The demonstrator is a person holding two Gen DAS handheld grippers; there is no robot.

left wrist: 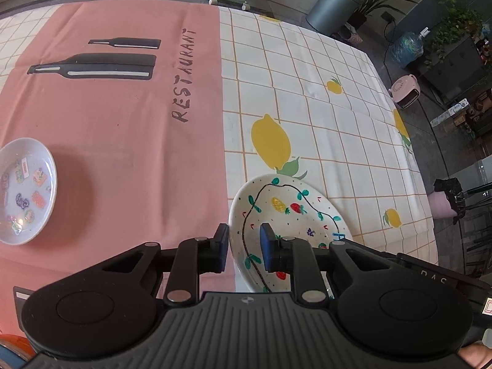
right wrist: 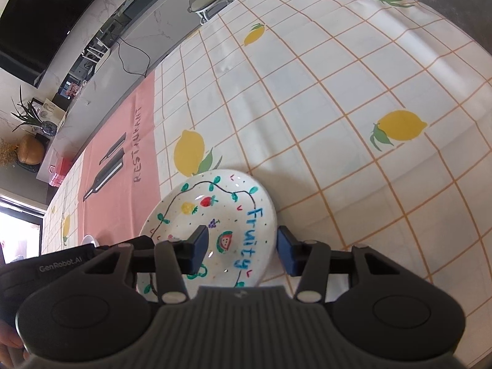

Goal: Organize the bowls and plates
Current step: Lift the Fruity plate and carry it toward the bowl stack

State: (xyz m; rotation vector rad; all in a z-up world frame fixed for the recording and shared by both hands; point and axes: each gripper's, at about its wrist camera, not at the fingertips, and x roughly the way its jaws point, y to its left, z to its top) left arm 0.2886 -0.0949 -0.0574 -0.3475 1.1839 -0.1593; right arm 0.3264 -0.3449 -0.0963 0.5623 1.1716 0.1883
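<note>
Both grippers straddle opposite edges of our white glazed plate painted with fruit and the blue word "fruity" (right wrist: pixel 215 215): the left gripper (left wrist: pixel 244 247) has its 2 blue-padded jaws parted narrowly around the near rim, whether pinching we cannot tell, while the right gripper (right wrist: pixel 241 247) stands wide open across the lettered edge. That plate sits on the lemon-print checked tablecloth (left wrist: pixel 323 107) beside its pink panel, well apart from the pale lilac plate with stickers (left wrist: pixel 24 190). We judge we are securing it; next comes a firm rim clamp, then a level carry toward the lilac plate.
</note>
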